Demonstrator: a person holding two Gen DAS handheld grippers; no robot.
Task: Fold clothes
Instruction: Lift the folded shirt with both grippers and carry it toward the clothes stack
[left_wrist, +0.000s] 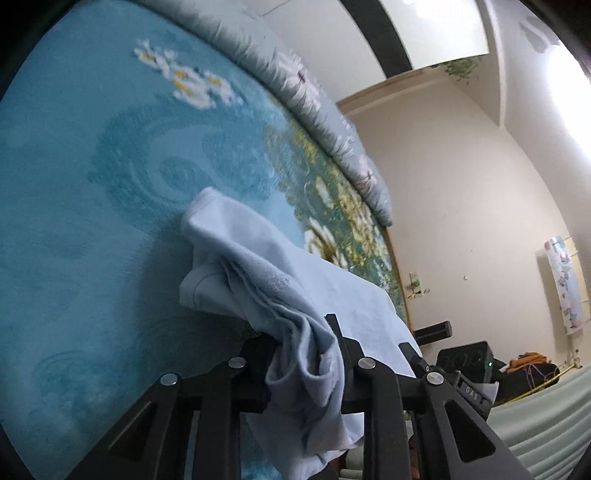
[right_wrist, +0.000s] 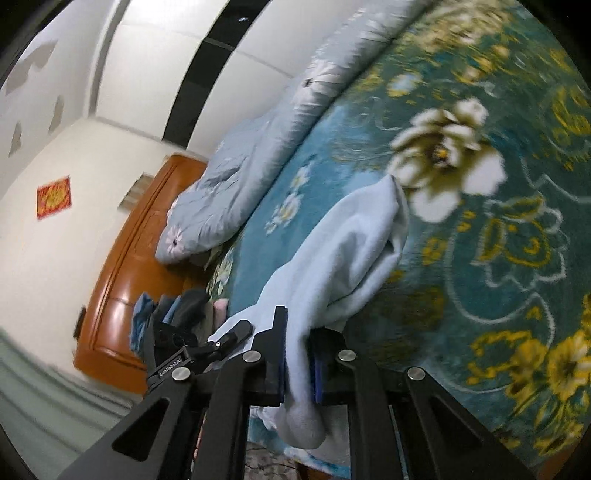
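Pale blue garment (left_wrist: 280, 291): bunched fabric is pinched by the left gripper (left_wrist: 304, 354) and the right gripper (right_wrist: 297, 354). It is draped over the near part of a teal floral blanket (left_wrist: 92, 184); a folded grey-blue quilt (right_wrist: 236, 177) is seen at the far edge.

Light: dim indoors; bright glare on the wall (left_wrist: 565, 92) at upper right of the left view
Shadow: soft, under the cloth (left_wrist: 266, 280) on the blanket (left_wrist: 74, 192)
Blur: blanket flowers smeared in the right view
Distortion: strong fisheye bending; black corners
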